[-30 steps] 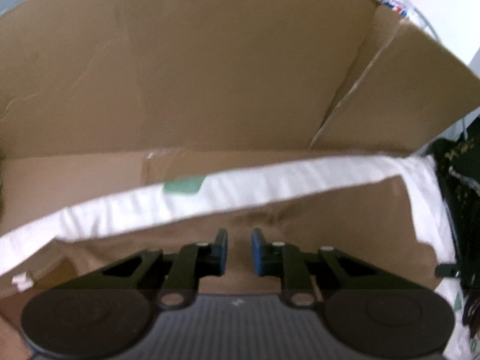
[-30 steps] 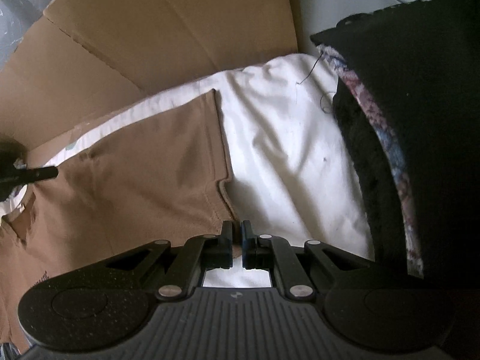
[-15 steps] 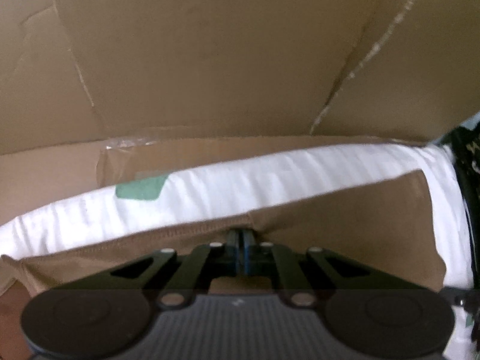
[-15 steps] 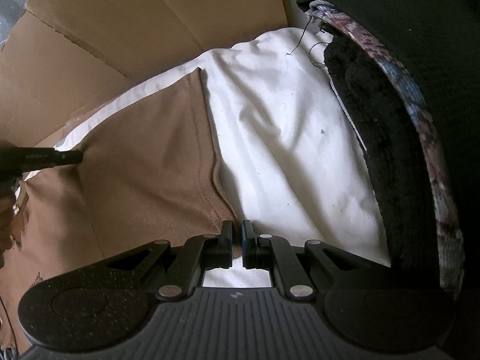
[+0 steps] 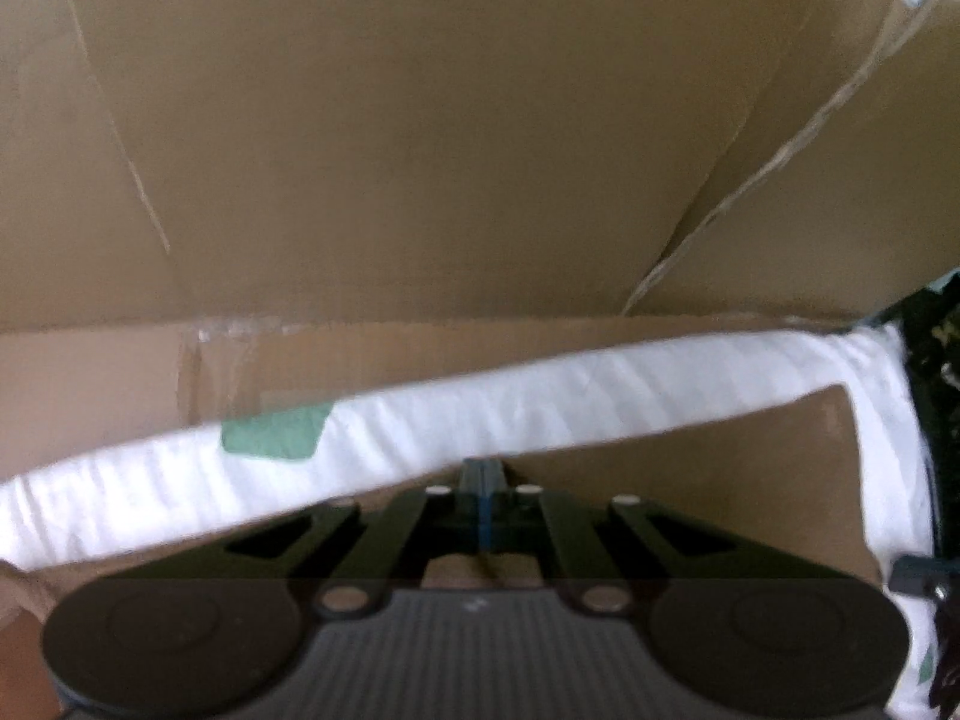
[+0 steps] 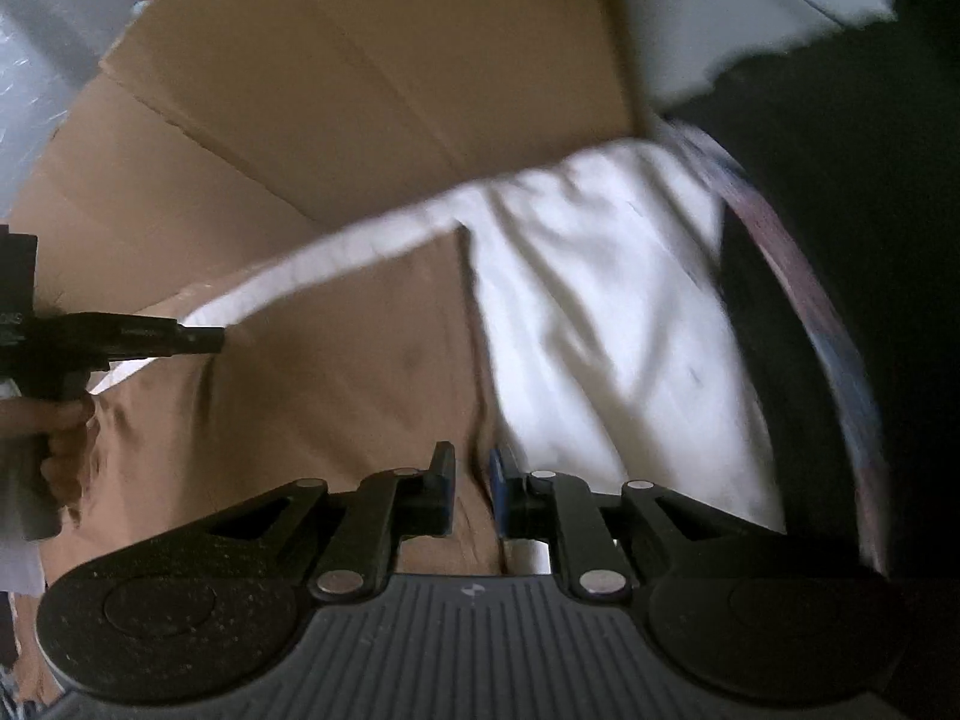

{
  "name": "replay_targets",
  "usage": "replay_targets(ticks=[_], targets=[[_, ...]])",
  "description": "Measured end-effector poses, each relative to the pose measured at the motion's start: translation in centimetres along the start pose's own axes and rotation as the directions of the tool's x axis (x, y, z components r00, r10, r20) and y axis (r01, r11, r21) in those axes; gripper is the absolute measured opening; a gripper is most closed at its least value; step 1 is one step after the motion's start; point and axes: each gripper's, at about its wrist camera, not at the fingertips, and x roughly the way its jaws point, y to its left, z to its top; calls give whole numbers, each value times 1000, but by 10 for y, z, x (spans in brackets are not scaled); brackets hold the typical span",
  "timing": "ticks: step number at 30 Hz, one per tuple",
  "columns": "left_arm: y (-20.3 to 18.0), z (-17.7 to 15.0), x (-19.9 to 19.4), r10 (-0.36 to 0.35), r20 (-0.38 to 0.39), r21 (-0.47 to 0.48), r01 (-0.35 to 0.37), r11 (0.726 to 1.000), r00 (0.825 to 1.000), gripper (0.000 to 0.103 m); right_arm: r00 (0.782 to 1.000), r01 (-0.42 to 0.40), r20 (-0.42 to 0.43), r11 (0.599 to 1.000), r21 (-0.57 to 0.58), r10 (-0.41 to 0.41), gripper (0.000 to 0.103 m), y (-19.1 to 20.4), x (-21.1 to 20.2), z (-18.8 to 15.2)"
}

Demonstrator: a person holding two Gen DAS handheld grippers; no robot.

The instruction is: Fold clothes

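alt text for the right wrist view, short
The right gripper, jaws opening, straddles the hem of a brown garment spread on a white sheet. At far left, the left gripper pinches the garment's far edge. Cardboard stands behind; dark fabric fills the right.

A: Any words, brands or numbers you can read?
B: None. The green patch (image 5: 273, 431) on the white sheet (image 5: 540, 402) is blank, and the cardboard (image 5: 420, 138) shows no print.
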Motion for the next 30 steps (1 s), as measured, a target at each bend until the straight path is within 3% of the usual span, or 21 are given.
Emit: replay_targets(ticks=[6,10,15,16,17,24,27,29,30], targets=[[-2,-1,-22,-35,27,14,35,999,999,4,999,5,48,997,-71,-2,38,12,19,37],[-1,-10,-26,-44,15,20,44,999,999,4,999,45,35,994,-102,-41,42,17,36,52],[-12,-30,-40,-73,-2,47,73,996,997,4,998,52,36,993,-102,-48,39,20,53,68],[-15,-33,-39,-73,-8,63,73,995,997,4,998,61,30,991,-115,-58,14,22,56,71],[-18,-36,-39,-72,-13,81,73,994,997,4,997,72,23,989,-129,-70,2,23,58,73],[-37,-54,-29,-76,-46,121,81,989,996,4,992,122,52,975,-184,-114,4,32,58,86],[-46,-62,-25,-70,-43,137,76,988,997,13,996,88,34,983,-161,-84,6,28,54,87],[-49,-65,-26,-82,-24,125,85,988,996,20,997,72,36,983,-171,-67,15,25,46,86],[-50,-67,-27,-90,-18,113,92,989,996,22,997,68,40,982,-179,-62,23,25,42,85]])
